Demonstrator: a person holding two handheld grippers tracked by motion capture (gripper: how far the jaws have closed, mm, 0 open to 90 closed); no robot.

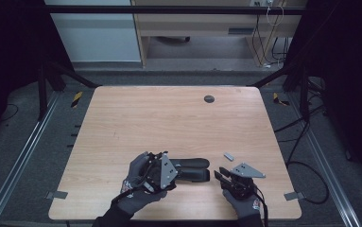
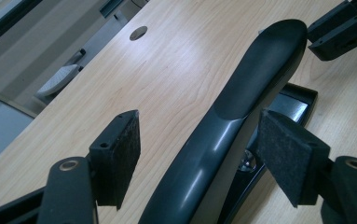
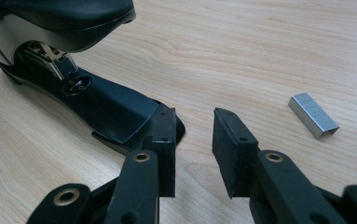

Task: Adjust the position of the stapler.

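Left gripper view up close: the left gripper (image 2: 199, 154) straddles the black stapler's (image 2: 241, 107) raised arm, pads clear of it on both sides. It sits near the desk's (image 1: 169, 118) near edge. The right gripper (image 3: 192, 149), jaws parted and empty, hovers at the base's tip. Best bet: pinch that staple strip (image 3: 313, 115) squarely across its sides, just beyond, toward the right edge.

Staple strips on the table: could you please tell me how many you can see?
1. A single staple strip lies on the bare wood to the right of the stapler, just beyond the right claw. Others may be hidden inside the stapler.
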